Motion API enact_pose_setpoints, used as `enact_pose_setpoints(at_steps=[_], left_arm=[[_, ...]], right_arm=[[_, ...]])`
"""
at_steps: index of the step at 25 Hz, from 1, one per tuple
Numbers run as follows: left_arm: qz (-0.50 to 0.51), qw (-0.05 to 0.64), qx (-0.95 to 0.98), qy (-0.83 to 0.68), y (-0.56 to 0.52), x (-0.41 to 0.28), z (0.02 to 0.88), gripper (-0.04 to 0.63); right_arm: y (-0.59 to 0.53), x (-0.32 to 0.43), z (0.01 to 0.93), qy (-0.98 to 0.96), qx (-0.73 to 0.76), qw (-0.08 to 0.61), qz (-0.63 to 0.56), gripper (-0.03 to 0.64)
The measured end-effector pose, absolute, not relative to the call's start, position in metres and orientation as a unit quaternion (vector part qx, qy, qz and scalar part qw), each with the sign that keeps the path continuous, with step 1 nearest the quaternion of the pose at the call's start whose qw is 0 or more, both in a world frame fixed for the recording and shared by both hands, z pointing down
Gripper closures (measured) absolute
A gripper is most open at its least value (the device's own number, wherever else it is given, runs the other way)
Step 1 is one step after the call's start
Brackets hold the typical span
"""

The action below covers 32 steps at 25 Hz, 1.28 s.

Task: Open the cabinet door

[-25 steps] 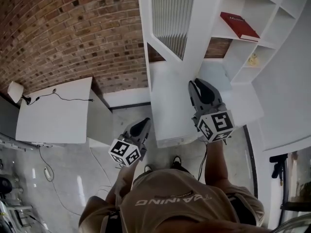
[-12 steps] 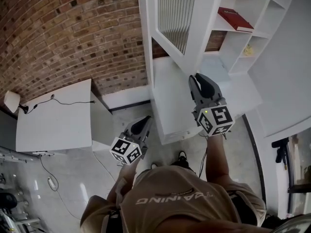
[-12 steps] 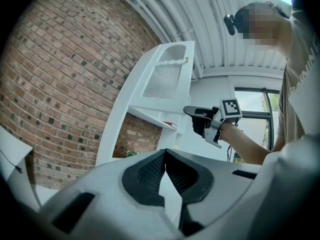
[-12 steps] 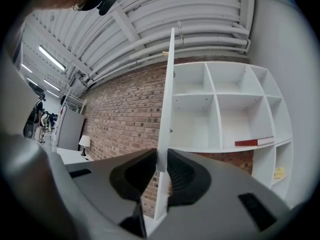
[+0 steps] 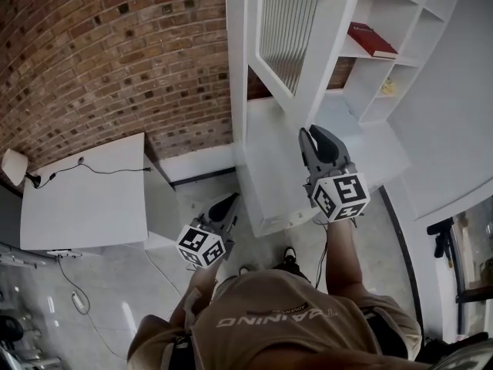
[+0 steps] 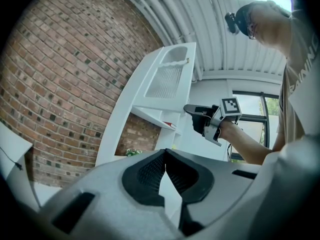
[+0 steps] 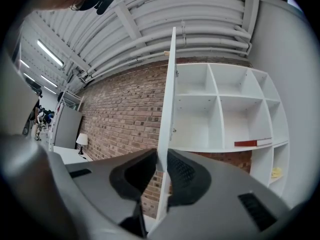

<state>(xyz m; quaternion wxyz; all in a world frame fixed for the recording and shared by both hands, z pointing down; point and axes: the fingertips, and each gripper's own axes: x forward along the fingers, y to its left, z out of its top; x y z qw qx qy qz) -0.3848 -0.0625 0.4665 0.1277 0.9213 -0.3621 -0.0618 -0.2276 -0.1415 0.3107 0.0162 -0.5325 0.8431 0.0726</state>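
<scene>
The cabinet door stands in the upper centre of the head view, swung well out from the open shelves at the upper right. Its ribbed panel faces the camera. The right hand-held gripper meets it at the door's lowest visible corner, right where the free edge ends.

In the right gripper view the door is seen edge-on. Its long axis is a thin white line that drops from the upper centre of the frame straight into the right hand-held gripper. The two pads are narrowed onto that edge, one on each face. Shelves and a red book lie right of the line, and the brick wall lies left of it.

The hinge side looks to be the white post left of the door, so any further swing would probably arc around that post. The right forearm reaches up from the lower centre of the head view, with the marker cube facing the camera.

The left hand-held gripper hangs low in the centre of the frame, well apart from the door and just beside the white table. Its own view shows the jaw tips together with nothing between them. The door and the right hand-held gripper sit higher in that frame. The right hand is clearly the nearer one.
</scene>
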Motion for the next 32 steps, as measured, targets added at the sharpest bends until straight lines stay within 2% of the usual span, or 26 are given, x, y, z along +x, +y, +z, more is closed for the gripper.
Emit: enact_pose_setpoints(at_steps=[23, 32], left_arm=[[-0.079, 0.138, 0.917, -0.366, -0.077, -0.395, 0.478, 0.588], [-0.086, 0.124, 0.902, -0.403, -0.097, -0.377, 0.466, 0.588]], right_arm=[[-0.13, -0.28, 0.31, 0.867, -0.48, 0.024, 0.13, 0.546], [-0.122, -0.269, 0.314, 0.886, -0.428, -0.007, 0.179, 0.552]])
